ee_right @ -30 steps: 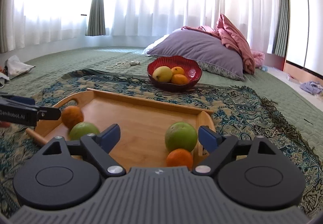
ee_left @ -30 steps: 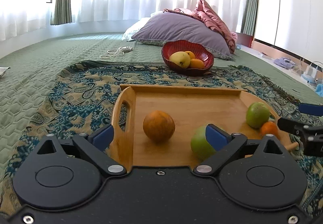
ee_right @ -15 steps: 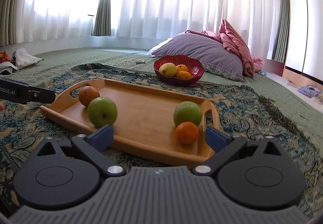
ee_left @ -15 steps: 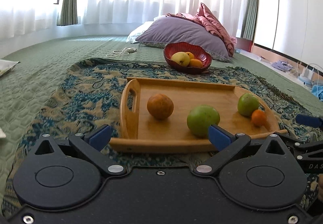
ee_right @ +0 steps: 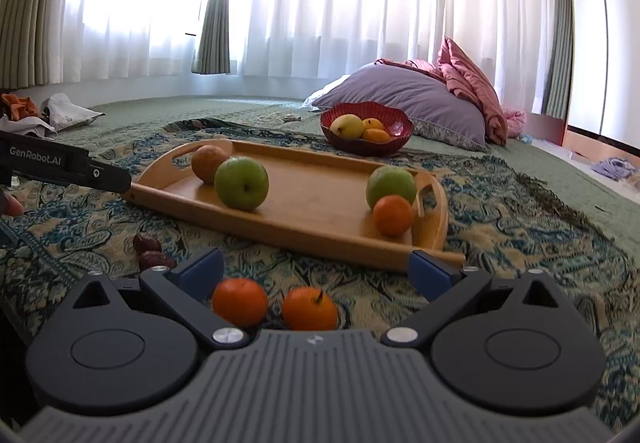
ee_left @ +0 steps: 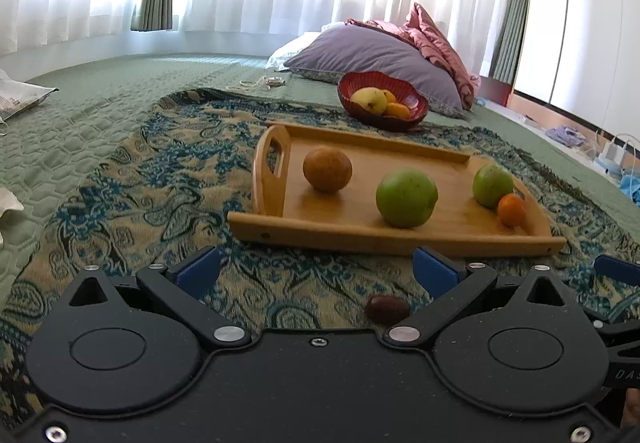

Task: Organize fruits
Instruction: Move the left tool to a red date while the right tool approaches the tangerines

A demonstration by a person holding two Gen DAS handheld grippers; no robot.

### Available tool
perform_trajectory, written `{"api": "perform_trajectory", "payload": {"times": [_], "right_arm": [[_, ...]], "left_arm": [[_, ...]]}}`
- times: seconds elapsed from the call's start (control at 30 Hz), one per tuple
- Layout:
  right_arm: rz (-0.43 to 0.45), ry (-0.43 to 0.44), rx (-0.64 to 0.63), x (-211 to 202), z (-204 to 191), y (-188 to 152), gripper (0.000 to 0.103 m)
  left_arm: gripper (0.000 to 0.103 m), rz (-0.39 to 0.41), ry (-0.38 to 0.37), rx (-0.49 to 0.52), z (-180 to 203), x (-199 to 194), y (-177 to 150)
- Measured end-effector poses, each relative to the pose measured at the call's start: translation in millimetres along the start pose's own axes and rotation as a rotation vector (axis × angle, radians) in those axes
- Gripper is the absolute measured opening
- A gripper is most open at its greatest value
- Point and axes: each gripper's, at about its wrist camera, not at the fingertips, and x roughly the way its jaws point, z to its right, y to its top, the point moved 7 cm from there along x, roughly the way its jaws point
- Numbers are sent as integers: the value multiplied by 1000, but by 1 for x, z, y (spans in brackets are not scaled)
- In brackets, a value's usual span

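A wooden tray (ee_left: 360,235) (ee_right: 304,231) lies on the patterned cloth. It holds a brown-orange fruit (ee_left: 327,168), two green apples (ee_left: 406,198) (ee_left: 492,185) and a small orange (ee_left: 511,209). My left gripper (ee_left: 316,271) is open and empty, short of the tray; a dark date (ee_left: 386,309) lies on the cloth by its right finger. My right gripper (ee_right: 316,269) is open and empty; two small oranges (ee_right: 240,301) (ee_right: 309,308) lie on the cloth between its fingers. Two dark dates (ee_right: 148,251) lie to its left.
A red bowl (ee_left: 382,101) (ee_right: 366,123) with yellow and orange fruit stands behind the tray, before a purple pillow (ee_left: 376,55). A cable (ee_left: 260,82) lies on the green bedspread. Bags and cloths (ee_right: 48,115) lie far left. The left gripper's body (ee_right: 64,165) shows in the right wrist view.
Both grippers have drawn back from the tray, which now lies wholly ahead of them. Two oranges and dates on the cloth have come into view near the fingers.
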Motion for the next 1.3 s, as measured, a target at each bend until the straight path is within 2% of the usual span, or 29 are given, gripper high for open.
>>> {"api": "perform_trajectory", "payload": {"times": [0.37,0.63,0.73,0.93,0.97,1.07,1.17,1.3], "right_arm": [[-10,-8,65,-7,-4,-20,103],[-16,18,26,-7,-22,-22,103],[-18,23,8,-6,-27,-22,102],[-31,33,8,-3,-30,-22,95],[-30,33,8,-3,-30,-22,93],[-30,33,15,-3,-30,-22,87],[-9,1,44,-5,-24,-21,76],[21,-68,83,-11,-11,-20,63]], "left_arm": [[103,-36,3,12,4,3,-24],[102,-38,-7,43,11,3,-32],[95,-39,-10,50,14,3,-33],[68,-61,-48,68,23,2,-37],[61,-58,-47,76,24,2,-38],[50,-58,-29,111,28,4,-39],[45,-62,-44,105,30,7,-38],[45,-62,-55,109,35,13,-36]]}}
